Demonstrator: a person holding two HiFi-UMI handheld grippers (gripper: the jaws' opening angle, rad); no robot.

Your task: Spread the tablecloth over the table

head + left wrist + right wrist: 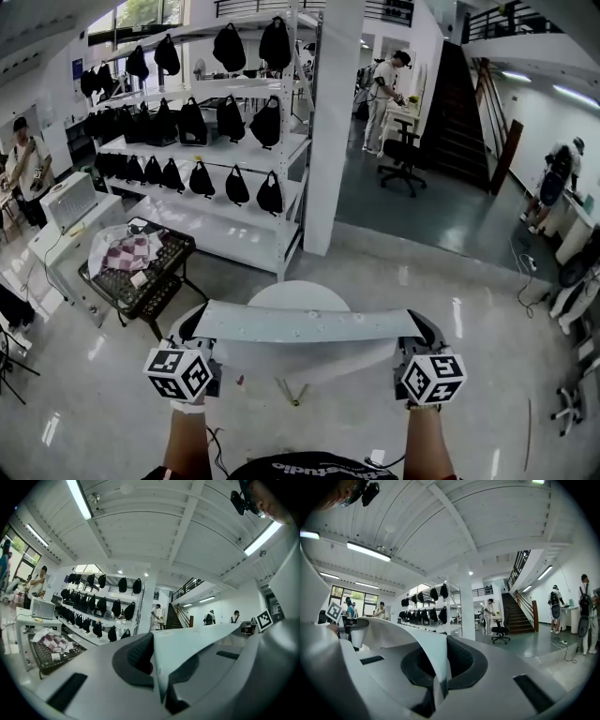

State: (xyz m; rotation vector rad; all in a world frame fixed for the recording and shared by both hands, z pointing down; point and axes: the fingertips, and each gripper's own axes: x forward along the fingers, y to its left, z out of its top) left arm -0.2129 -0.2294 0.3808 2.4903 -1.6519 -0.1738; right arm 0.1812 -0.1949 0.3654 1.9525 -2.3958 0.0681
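**Tablecloth (309, 324) stretched above round table (298, 292)**

Seen from the head view across a wide, glossy floor (450, 309), with a white shelving rack (225, 225) of black bags (192, 122) at far left and a low black trolley (155, 286) at near left, both well apart from the work. Centred just beyond the person: the white table, with far rim visible past the cloth and legs (295, 394) below.

Directly above it: the tablecloth, pulled into a flat, pale band running left to right and not yet lying on the top. Held so, by judgement, to keep the leading edge straight and free of sag, ready to be carried across the table and lowered squarely.

Clenched on the left end of the band: left gripper (195, 325). Clenched on the right end: right gripper (422, 328).

Confirmed in the left gripper view by dark ribbed pads (139, 654) pressed together on a thin cloth edge, with the sheet running off right toward the other gripper. Confirmed likewise in the right gripper view by pads nipping the fabric, with the sheet curving away left.

Both forearms (187, 439) stretched forward and roughly parallel, one toward each side of the table. Grippers pointing level and away from the body, with marker cubes (180, 373) turned up toward the camera.

Judged stage: cloth lifted and tensioned, laying down yet to come.
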